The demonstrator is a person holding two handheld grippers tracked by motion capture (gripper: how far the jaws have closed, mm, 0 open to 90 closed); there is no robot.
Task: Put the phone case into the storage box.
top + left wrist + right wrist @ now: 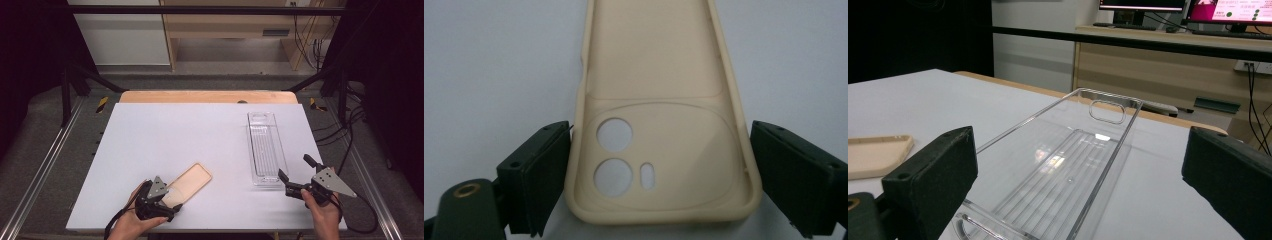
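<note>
A beige phone case (pixel 189 181) lies inside up on the white table top (pixel 200 135), near the front left. My left gripper (pixel 170 198) is open. Its jaws stand either side of the case's (pixel 659 75) camera-hole end, the left jaw almost touching the rim. A long clear plastic tray (pixel 265 150) lies lengthwise at the right. My right gripper (pixel 295 168) is open just in front of the tray's near end. In the right gripper view the tray (pixel 1073 165) runs away between the wide jaws, and the case (pixel 875 152) shows at far left.
A wooden table edge (pixel 207 96) shows behind the white top. Metal rails (pixel 45 160) run along both sides, with cables (pixel 350 130) at the right. A wooden desk (pixel 1168 60) with monitors stands beyond the table.
</note>
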